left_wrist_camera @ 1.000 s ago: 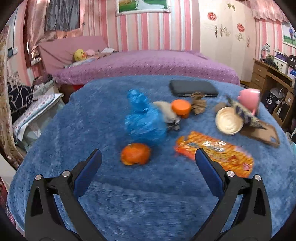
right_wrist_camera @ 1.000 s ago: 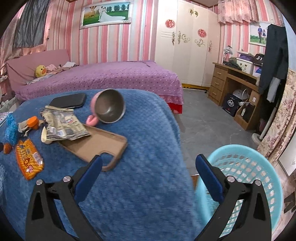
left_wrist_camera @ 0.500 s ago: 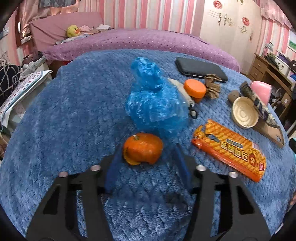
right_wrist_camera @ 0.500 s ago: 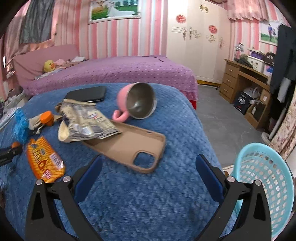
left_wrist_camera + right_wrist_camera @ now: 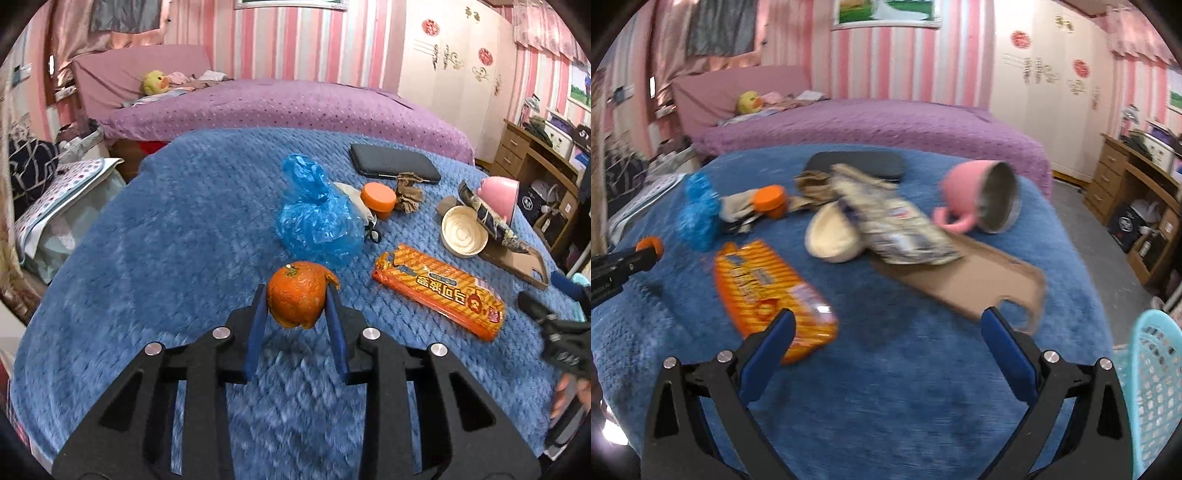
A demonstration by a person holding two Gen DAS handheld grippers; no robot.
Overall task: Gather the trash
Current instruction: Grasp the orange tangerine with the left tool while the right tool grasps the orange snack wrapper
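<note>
My left gripper point(image 5: 295, 291) is closing, and its blue pads press both sides of an orange peel point(image 5: 291, 306), held just above the blue blanket point(image 5: 166, 240). Behind the peel lies a crumpled blue plastic bag point(image 5: 317, 221). An orange snack wrapper point(image 5: 439, 291) lies to the right. In the right wrist view my right gripper point(image 5: 888, 316) hangs open over the blanket with nothing between its fingers. The orange snack wrapper point(image 5: 768, 291) lies by its left finger. A silver wrapper point(image 5: 897, 225) rests further back. The left gripper with the orange peel point(image 5: 652, 245) shows at the left edge.
A teal basket point(image 5: 1156, 387) stands on the floor beyond the blanket's right edge. On the blanket lie a brown phone case point(image 5: 979, 280), a tipped pink mug point(image 5: 979, 199), a cream bowl point(image 5: 831, 236), an orange cap point(image 5: 771, 199) and a black case point(image 5: 857, 164).
My left gripper went from wide open to closed around the orange peel and raised it off the blanket. My right gripper swung left, away from the basket, over the wrappers.
</note>
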